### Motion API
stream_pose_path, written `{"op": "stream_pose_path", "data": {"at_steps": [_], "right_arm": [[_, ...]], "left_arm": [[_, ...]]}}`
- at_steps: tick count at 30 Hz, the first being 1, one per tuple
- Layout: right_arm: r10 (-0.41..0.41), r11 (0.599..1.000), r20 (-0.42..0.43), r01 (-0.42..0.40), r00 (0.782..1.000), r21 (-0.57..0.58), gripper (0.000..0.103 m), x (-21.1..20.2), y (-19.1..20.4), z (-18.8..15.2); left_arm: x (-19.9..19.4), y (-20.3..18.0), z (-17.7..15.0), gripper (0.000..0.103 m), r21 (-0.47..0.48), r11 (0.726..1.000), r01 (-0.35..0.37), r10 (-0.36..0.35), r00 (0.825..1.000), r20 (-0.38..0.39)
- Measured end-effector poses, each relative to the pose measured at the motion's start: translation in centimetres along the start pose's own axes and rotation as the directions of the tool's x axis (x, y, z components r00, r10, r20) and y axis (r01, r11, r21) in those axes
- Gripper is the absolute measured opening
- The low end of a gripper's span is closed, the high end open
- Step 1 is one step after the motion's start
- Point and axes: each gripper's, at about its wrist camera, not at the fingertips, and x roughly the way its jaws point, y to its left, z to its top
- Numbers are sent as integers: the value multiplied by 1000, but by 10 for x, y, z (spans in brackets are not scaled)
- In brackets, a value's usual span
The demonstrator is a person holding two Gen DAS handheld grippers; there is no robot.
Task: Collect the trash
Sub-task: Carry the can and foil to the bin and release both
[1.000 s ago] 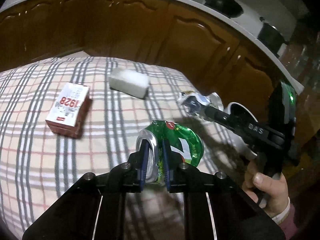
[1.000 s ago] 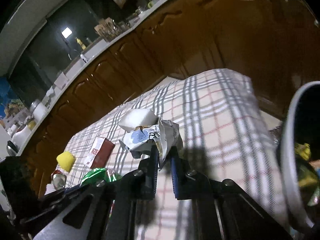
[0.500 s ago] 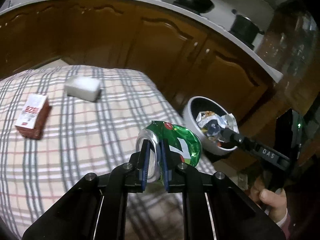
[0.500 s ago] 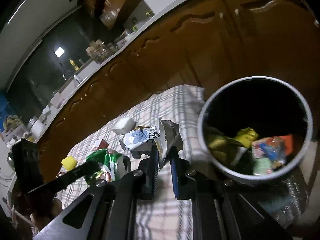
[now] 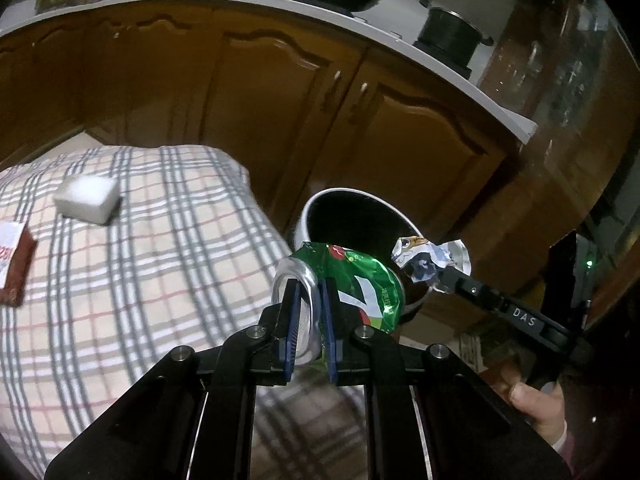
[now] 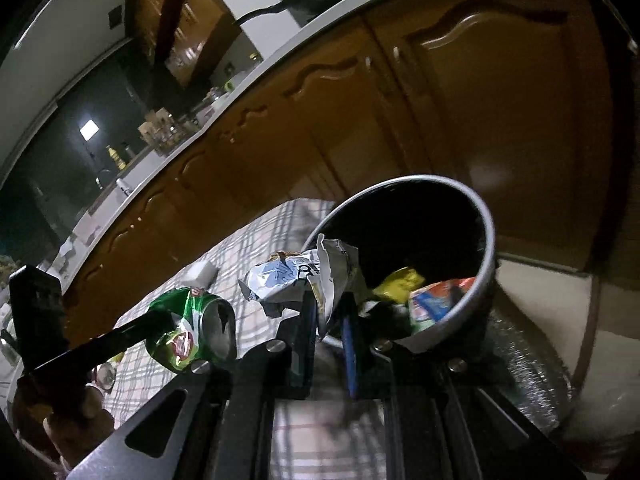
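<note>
Both loads hang unreleased at the bin (image 5: 344, 216): left gripper (image 5: 307, 320) clamps the crushed can (image 5: 360, 280), right gripper (image 6: 330, 320) clamps the wrapper (image 6: 296, 280), while a white block (image 5: 86, 199) and carton (image 5: 14, 268) remain on the cloth far left.

crushed green can (image 5: 360, 280): 1
crumpled wrapper (image 5: 430, 258): 1
white block (image 5: 86, 199): 1
red-white carton (image 5: 14, 264): 1
bin (image 6: 486, 240): 1
grippers: 2

Both grippers, left (image 5: 308, 312) and right (image 6: 328, 316), have jaws clamped.
</note>
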Motion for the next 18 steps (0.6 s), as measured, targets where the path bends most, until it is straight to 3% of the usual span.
{"op": "stream_pose_path", "data": {"at_steps": [18], "right_arm": [[-98,995,20,98,995,-5,12,4,-33,19]], "left_arm": [[62,-34,33,9,8,1000,1,0,999,-39]]}}
